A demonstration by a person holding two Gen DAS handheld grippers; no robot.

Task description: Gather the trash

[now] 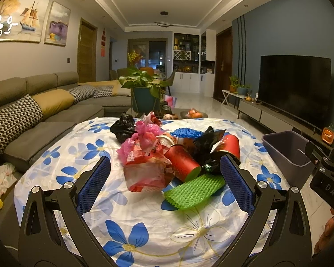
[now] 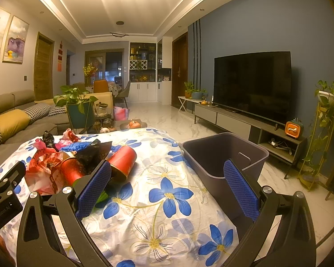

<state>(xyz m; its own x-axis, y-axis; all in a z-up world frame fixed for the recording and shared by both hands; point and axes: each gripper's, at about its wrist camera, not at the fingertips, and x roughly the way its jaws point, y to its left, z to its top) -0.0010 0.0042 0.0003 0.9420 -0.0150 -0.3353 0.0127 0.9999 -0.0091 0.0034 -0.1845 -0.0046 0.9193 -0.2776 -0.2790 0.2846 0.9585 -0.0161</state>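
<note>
On the flowered surface (image 1: 144,233), the trash pile (image 1: 167,153) sits mid-cloth, left of the grey bin (image 2: 222,155) at the right edge. Your left tongs (image 1: 165,169) hover level, released, spread wide around the near end of the pile, touching nothing. Your right tongs (image 2: 167,178) are likewise released, straddling bare cloth between a red cup (image 2: 122,159) and the bin.

left gripper (image 1: 165,166) | black frame, silver screws | blue textured pads (image 1: 93,184)
</note>
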